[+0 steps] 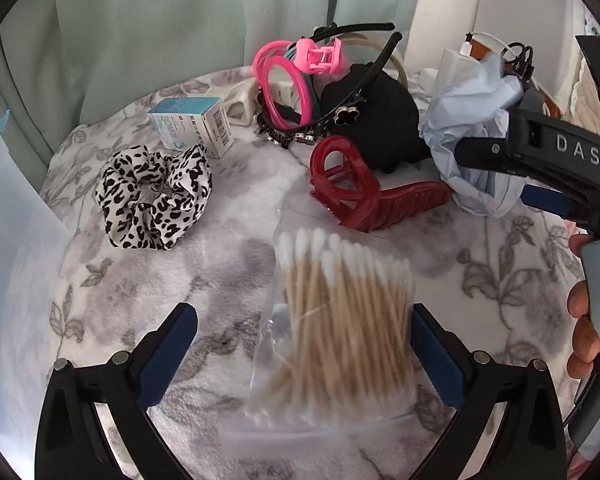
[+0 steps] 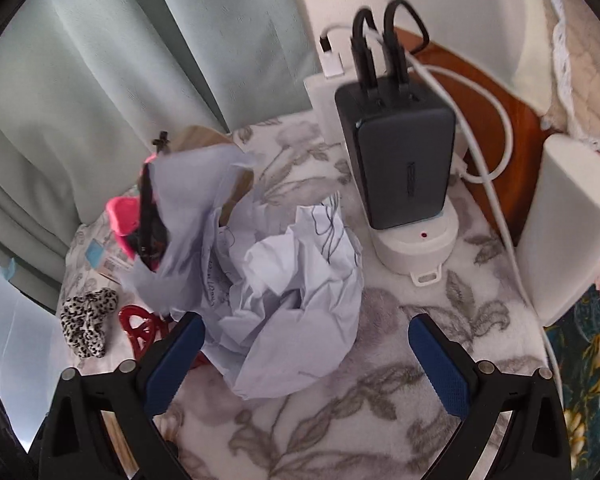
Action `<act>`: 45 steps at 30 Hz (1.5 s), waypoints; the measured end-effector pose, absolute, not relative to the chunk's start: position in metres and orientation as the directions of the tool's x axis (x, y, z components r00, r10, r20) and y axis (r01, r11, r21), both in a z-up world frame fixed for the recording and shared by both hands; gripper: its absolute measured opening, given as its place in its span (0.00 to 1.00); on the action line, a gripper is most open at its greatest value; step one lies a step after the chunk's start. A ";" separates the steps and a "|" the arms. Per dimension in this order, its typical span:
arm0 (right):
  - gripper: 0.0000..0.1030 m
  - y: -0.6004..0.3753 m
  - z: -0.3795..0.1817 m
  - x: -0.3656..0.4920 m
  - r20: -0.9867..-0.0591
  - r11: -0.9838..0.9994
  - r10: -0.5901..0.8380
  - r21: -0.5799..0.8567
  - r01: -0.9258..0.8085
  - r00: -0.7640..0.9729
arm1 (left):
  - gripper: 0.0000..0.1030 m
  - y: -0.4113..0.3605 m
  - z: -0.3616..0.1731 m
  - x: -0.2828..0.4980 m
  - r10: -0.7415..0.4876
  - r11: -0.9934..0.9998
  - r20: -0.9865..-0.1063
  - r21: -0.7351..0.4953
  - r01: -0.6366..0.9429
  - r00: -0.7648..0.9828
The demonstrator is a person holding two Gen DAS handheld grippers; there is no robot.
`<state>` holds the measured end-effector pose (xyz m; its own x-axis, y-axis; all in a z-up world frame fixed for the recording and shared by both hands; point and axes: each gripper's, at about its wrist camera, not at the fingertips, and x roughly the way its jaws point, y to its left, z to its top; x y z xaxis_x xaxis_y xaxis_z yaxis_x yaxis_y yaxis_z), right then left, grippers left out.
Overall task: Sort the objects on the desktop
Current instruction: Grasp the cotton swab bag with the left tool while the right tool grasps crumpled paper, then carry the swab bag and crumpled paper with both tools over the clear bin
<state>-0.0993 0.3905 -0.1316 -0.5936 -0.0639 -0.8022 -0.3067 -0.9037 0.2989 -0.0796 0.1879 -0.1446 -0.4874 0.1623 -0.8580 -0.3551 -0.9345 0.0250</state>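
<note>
Floral fleece cover (image 1: 236, 200) over table, pale green curtain (image 1: 140, 32) behind. Left gripper (image 1: 305, 332): jaws released, spread wide, straddling near end of swab bag (image 1: 340, 320); right pad close beside bag, contact cannot tell. Bag flat on cover, cotton tips pointing away. Beyond bag: red claw clip (image 1: 352, 188), touching crumpled paper (image 1: 472, 136). Left of it, leopard scrunchie (image 1: 156, 196), small box (image 1: 192, 126) just behind. Farther back: pile of pink hoops (image 1: 284, 88), pink clip (image 1: 320, 56), black headbands (image 1: 364, 76) on black cloth (image 1: 380, 120). Right gripper (image 2: 306, 344): jaws released, left pad touching or just beside paper (image 2: 284, 280), nothing clamped. Behind paper: dark charger (image 2: 400, 160) upright in white base (image 2: 416, 244), cables plugged on top. White cylinder (image 2: 568, 232) at right.
</note>
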 end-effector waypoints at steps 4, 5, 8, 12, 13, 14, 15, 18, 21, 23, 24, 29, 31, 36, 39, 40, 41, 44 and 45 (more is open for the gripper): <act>1.00 0.392 -0.137 -0.107 -0.803 -0.895 -0.081 0.320 -0.311 -0.591 | 1.00 0.188 -0.148 -0.085 0.169 -0.936 -0.862 0.013 -0.353 -0.478; 1.00 0.392 -0.138 -0.109 -0.803 -0.894 -0.081 0.320 -0.313 -0.590 | 1.00 0.188 -0.149 -0.087 0.173 -0.936 -0.863 0.007 -0.353 -0.475; 1.00 0.392 -0.139 -0.110 -0.802 -0.890 -0.081 0.326 -0.319 -0.592 | 0.96 0.184 -0.149 -0.090 0.197 -0.938 -0.861 -0.026 -0.347 -0.468; 0.94 0.395 -0.138 -0.107 -0.789 -0.869 -0.093 0.362 -0.338 -0.607 | 0.88 0.182 -0.147 -0.089 0.227 -0.935 -0.856 -0.057 -0.350 -0.465; 0.89 0.396 -0.137 -0.105 -0.783 -0.862 -0.098 0.375 -0.340 -0.614 | 0.85 0.182 -0.146 -0.089 0.230 -0.934 -0.855 -0.061 -0.351 -0.465; 0.87 0.397 -0.137 -0.104 -0.777 -0.857 -0.109 0.390 -0.338 -0.620 | 0.82 0.182 -0.146 -0.089 0.237 -0.933 -0.853 -0.068 -0.353 -0.465; 0.83 0.397 -0.137 -0.103 -0.773 -0.852 -0.119 0.403 -0.336 -0.624 | 0.80 0.182 -0.145 -0.088 0.244 -0.932 -0.851 -0.075 -0.354 -0.464; 0.67 0.394 -0.136 -0.100 -0.754 -0.842 -0.157 0.440 -0.313 -0.637 | 0.68 0.180 -0.142 -0.085 0.263 -0.929 -0.846 -0.093 -0.358 -0.463; 0.65 0.389 -0.135 -0.098 -0.752 -0.841 -0.160 0.443 -0.311 -0.639 | 0.61 0.176 -0.140 -0.084 0.282 -0.928 -0.843 -0.118 -0.355 -0.457; 0.62 0.390 -0.134 -0.094 -0.746 -0.832 -0.167 0.458 -0.314 -0.645 | 0.57 0.174 -0.138 -0.083 0.293 -0.927 -0.842 -0.134 -0.351 -0.453; 0.61 0.390 -0.134 -0.093 -0.743 -0.827 -0.171 0.466 -0.316 -0.648 | 0.56 0.172 -0.137 -0.082 0.301 -0.926 -0.841 -0.145 -0.349 -0.450; 0.60 0.386 -0.131 -0.081 -0.735 -0.815 -0.178 0.483 -0.320 -0.654 | 0.53 0.169 -0.135 -0.077 0.316 -0.927 -0.843 -0.177 -0.331 -0.435; 0.59 0.383 -0.130 -0.075 -0.731 -0.811 -0.186 0.492 -0.318 -0.657 | 0.52 0.165 -0.135 -0.076 0.319 -0.928 -0.844 -0.185 -0.324 -0.431; 0.59 0.378 -0.124 -0.065 -0.723 -0.804 -0.193 0.504 -0.315 -0.664 | 0.48 0.160 -0.129 -0.069 0.330 -0.928 -0.839 -0.204 -0.312 -0.432; 0.59 0.376 -0.117 -0.062 -0.717 -0.803 -0.194 0.508 -0.311 -0.670 | 0.47 0.155 -0.126 -0.067 0.338 -0.927 -0.834 -0.215 -0.307 -0.436; 0.59 0.376 -0.115 -0.063 -0.715 -0.804 -0.194 0.509 -0.309 -0.672 | 0.46 0.154 -0.124 -0.066 0.341 -0.926 -0.832 -0.219 -0.306 -0.436; 0.59 0.374 -0.113 -0.060 -0.713 -0.804 -0.195 0.510 -0.307 -0.673 | 0.45 0.153 -0.123 -0.065 0.345 -0.925 -0.830 -0.223 -0.306 -0.437; 0.59 0.371 -0.108 -0.053 -0.713 -0.803 -0.197 0.511 -0.307 -0.673 | 0.43 0.145 -0.123 -0.069 0.357 -0.922 -0.824 -0.234 -0.310 -0.439; 0.59 0.371 -0.106 -0.051 -0.714 -0.802 -0.197 0.511 -0.308 -0.672 | 0.42 0.144 -0.122 -0.067 0.361 -0.920 -0.822 -0.238 -0.311 -0.440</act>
<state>-0.0512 0.3712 -0.1059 -0.6720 -0.1972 -0.7138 -0.3076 -0.8025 0.5113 -0.0665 0.1443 -0.1219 -0.4398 0.3611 -0.8223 -0.3112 -0.9202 -0.2376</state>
